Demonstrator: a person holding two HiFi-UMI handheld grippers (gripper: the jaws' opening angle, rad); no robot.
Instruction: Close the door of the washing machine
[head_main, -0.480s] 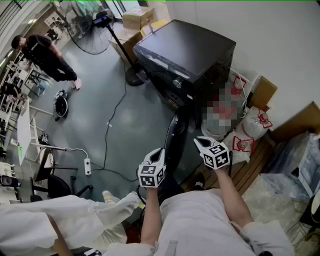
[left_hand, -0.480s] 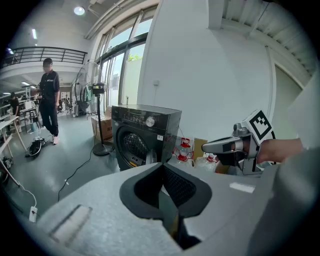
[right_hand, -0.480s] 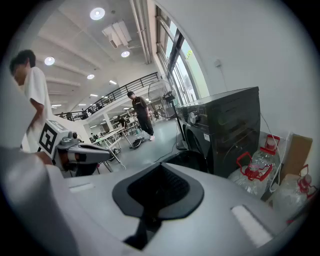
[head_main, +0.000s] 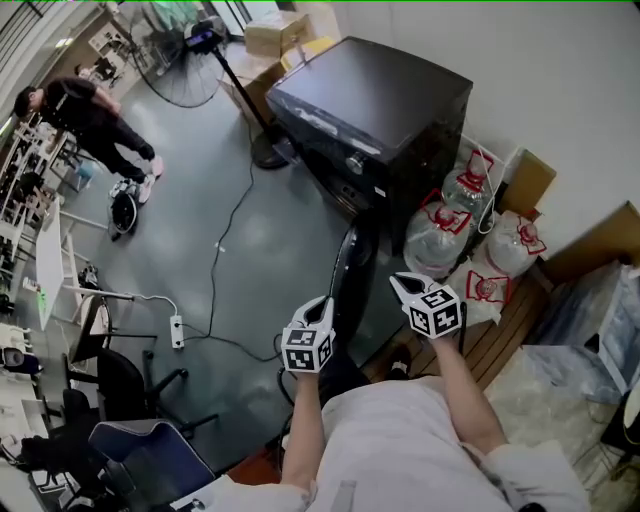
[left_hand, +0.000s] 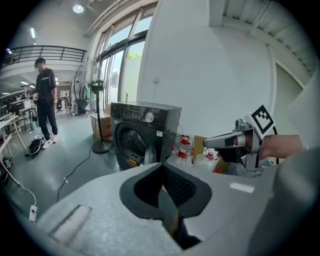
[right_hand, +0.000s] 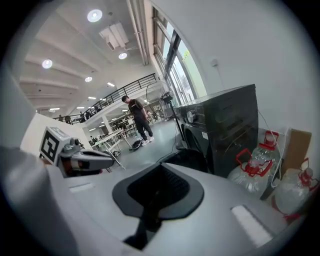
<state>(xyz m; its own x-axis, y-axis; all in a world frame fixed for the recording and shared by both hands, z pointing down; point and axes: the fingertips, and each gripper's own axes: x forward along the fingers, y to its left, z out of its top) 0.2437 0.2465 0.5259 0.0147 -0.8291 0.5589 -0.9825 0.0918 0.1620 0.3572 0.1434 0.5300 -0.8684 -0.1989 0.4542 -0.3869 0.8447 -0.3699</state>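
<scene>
The door (head_main: 350, 268) is standing wide open, edge-on, just ahead of and between your grippers. You are likely lining up; next you'll be pushing it round toward the washing machine (head_main: 380, 110). Your left gripper (head_main: 319, 305) and right gripper (head_main: 400, 285) are both sitting shut, empty. Only the left gripper view is showing the drum opening (left_hand: 131, 142).

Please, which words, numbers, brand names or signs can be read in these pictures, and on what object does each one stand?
No text is readable.
Washer sticker: too small.
Washer panel: print blurred.
Jug labels: blurred.
Marker cubes: square patterns only, no words.
</scene>
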